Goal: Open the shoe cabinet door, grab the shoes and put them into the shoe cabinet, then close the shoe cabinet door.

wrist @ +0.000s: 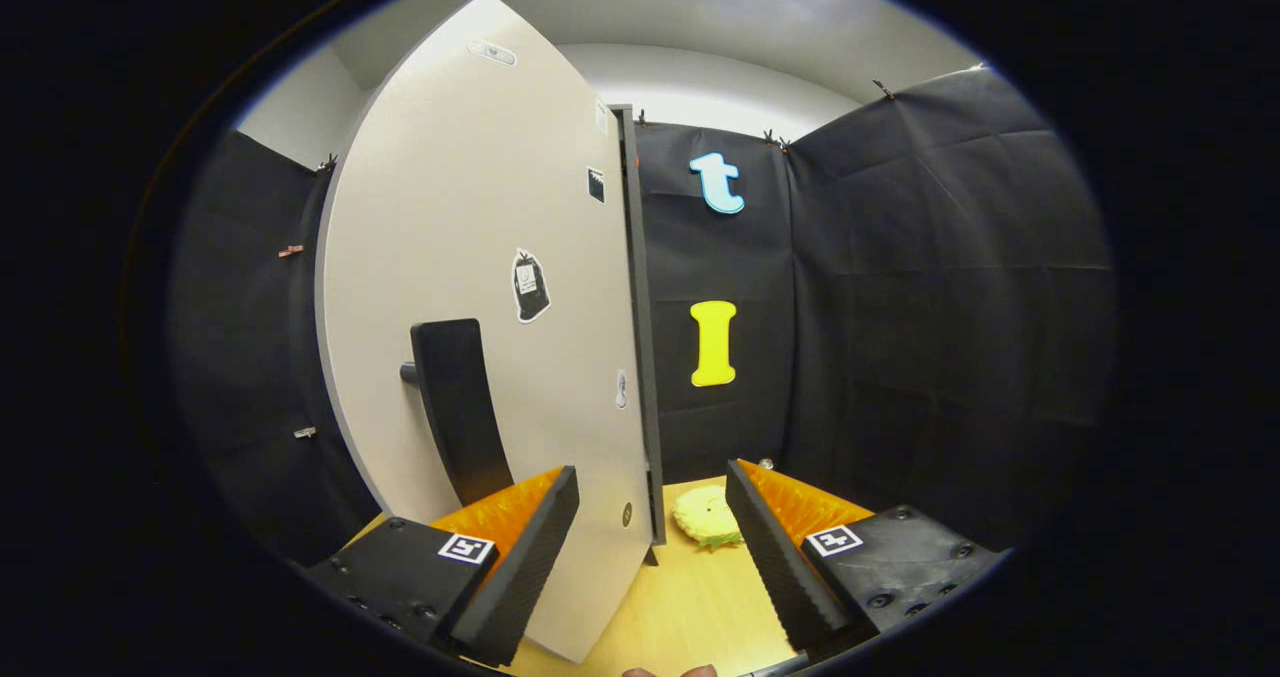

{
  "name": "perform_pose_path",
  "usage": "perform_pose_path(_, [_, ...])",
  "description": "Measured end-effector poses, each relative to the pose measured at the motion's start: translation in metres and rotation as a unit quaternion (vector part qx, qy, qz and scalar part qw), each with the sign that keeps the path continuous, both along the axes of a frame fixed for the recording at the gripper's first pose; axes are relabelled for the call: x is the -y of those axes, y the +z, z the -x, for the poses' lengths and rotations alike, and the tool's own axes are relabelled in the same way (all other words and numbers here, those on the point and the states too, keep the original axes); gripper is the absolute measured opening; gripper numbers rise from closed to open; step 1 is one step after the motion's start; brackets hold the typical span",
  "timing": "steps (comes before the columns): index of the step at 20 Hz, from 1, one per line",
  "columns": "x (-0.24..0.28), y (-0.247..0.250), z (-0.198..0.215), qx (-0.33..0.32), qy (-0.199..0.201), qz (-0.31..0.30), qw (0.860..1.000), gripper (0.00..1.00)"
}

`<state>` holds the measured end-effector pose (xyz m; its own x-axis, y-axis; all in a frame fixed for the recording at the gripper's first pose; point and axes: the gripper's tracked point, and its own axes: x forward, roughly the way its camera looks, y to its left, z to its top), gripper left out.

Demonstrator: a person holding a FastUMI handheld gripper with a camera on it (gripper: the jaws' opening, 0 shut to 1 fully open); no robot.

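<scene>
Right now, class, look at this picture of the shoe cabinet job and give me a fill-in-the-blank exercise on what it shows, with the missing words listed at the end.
1. The tool has its fingers spread ____, pressing on nothing.
2. The free edge of the cabinet door stands ____ the two fingers.
3. The dark handle is fixed to the ____ of the door.
4. Beyond the door's edge, a pale yellow object lies on the ____ surface.

Missing words: open; between; face; wooden

No readable text; stickers (530,285) on cabinet door (480,257) too small to read.
</scene>
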<state>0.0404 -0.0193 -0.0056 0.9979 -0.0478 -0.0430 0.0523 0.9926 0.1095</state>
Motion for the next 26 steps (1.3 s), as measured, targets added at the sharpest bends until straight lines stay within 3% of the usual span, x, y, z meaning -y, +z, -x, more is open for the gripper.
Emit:
perform_pose_path(8, [-0.043, -0.004, -0.019, -0.014, 0.014, -0.03, 0.999, 0.97])
perform_pose_path(13, [-0.081, -0.006, -0.024, -0.023, 0.052, -0.049, 0.997, 0.98])
perform_pose_path(26, [-0.098, -0.012, -0.027, -0.015, 0.064, 0.014, 0.998, 0.98])
